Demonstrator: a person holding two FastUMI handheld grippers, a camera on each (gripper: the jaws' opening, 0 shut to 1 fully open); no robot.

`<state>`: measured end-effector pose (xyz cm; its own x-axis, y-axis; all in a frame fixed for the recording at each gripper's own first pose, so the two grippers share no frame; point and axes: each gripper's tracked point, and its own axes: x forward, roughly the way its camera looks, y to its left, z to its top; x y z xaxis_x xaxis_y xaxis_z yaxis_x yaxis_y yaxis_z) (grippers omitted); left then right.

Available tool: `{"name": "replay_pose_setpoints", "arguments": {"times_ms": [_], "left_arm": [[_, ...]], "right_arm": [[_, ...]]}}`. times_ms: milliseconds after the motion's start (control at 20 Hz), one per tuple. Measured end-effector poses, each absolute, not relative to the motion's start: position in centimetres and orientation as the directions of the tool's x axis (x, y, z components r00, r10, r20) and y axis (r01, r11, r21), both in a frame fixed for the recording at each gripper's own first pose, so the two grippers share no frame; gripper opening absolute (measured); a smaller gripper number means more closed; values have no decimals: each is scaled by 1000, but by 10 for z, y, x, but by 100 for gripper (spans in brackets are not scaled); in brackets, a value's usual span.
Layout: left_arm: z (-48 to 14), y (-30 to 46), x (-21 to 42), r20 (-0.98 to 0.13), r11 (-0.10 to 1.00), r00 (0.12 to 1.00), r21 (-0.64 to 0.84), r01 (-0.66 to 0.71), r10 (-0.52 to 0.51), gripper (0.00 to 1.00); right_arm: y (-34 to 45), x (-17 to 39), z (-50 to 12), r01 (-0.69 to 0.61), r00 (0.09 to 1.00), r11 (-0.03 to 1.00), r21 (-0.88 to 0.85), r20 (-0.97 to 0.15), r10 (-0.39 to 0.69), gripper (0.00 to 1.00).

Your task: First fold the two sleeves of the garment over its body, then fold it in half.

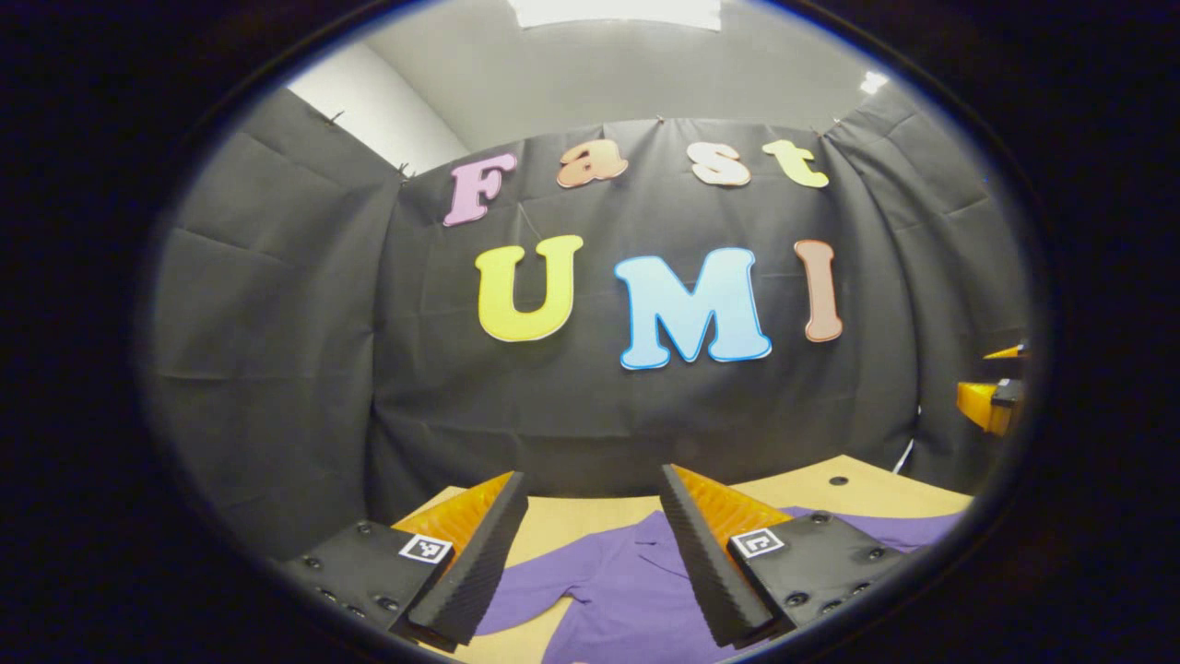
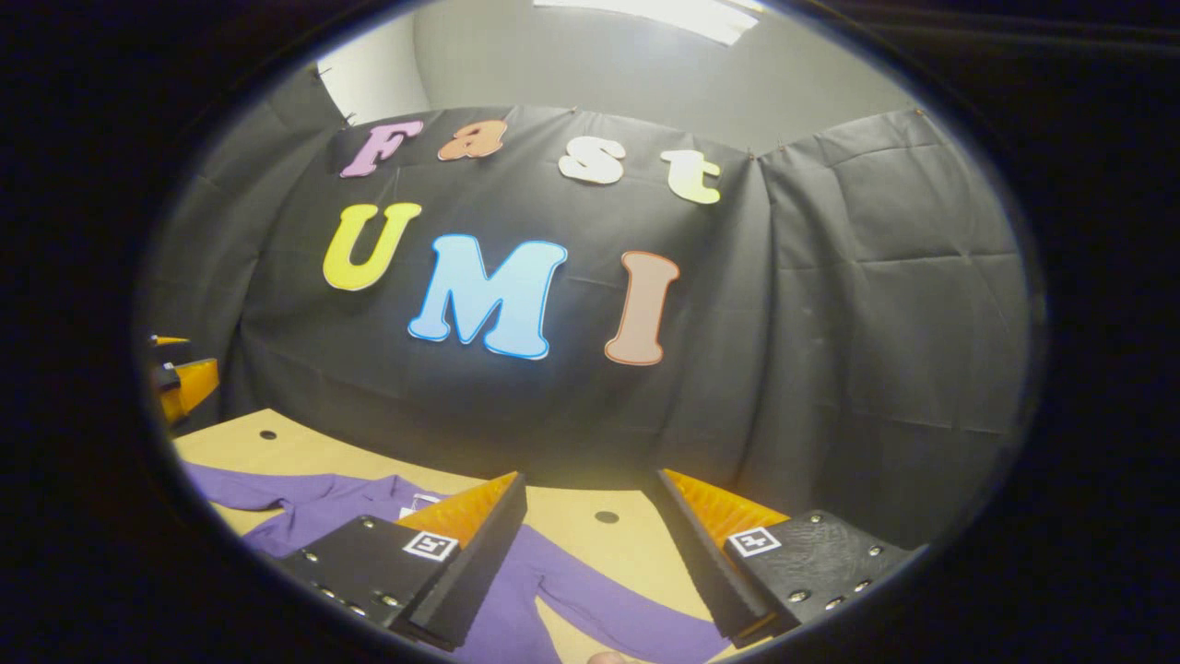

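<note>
In the left gripper view, the left hand-held gripper (image 1: 590, 553) is held above a wooden tabletop (image 1: 857, 493), its two fingers spread wide apart with nothing between them. Below and just ahead of it lies a purple shirt (image 1: 627, 590), spread flat, its collar pointing toward the far edge. One sleeve runs out to the right past the right finger. Bare wood shows between the shirt and the tabletop's far edge, where the black cloth wall rises. At the far right, part of the other gripper shows, well apart.

In the right gripper view, the right hand-held gripper (image 2: 590, 558) also hangs above the tabletop (image 2: 304, 452), fingers wide open and gripping nothing. The shirt (image 2: 313, 503) lies below and to its left, with a long sleeve (image 2: 599, 604) stretching between the fingers. Bare wood lies ahead, up to the wall.
</note>
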<state>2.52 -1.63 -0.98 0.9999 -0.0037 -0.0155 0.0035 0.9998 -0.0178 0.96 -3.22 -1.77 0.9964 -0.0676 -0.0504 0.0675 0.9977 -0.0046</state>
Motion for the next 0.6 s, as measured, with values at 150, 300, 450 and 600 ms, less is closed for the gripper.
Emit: {"name": "replay_pose_setpoints", "arguments": {"times_ms": [150, 300, 450, 600], "left_arm": [[-7, -15, 31, -12, 1000, 1000, -6, 2, -2, 95], [0, -19, 35, 2, 1000, 1000, 20, 18, -18, 95], [8, -25, 36, 28, 999, 999, 27, 32, -32, 95], [10, -29, 35, 38, 998, 998, 31, 46, -47, 95]], "right_arm": [[-36, 11, -18, 81, 995, 997, -9, -51, -82, 91], [-38, 11, -21, 88, 994, 996, 2, -62, -88, 91], [-38, 11, -23, 86, 994, 996, 18, -72, -85, 91], [-40, 13, -26, 87, 993, 996, 34, -88, -84, 91]]}}
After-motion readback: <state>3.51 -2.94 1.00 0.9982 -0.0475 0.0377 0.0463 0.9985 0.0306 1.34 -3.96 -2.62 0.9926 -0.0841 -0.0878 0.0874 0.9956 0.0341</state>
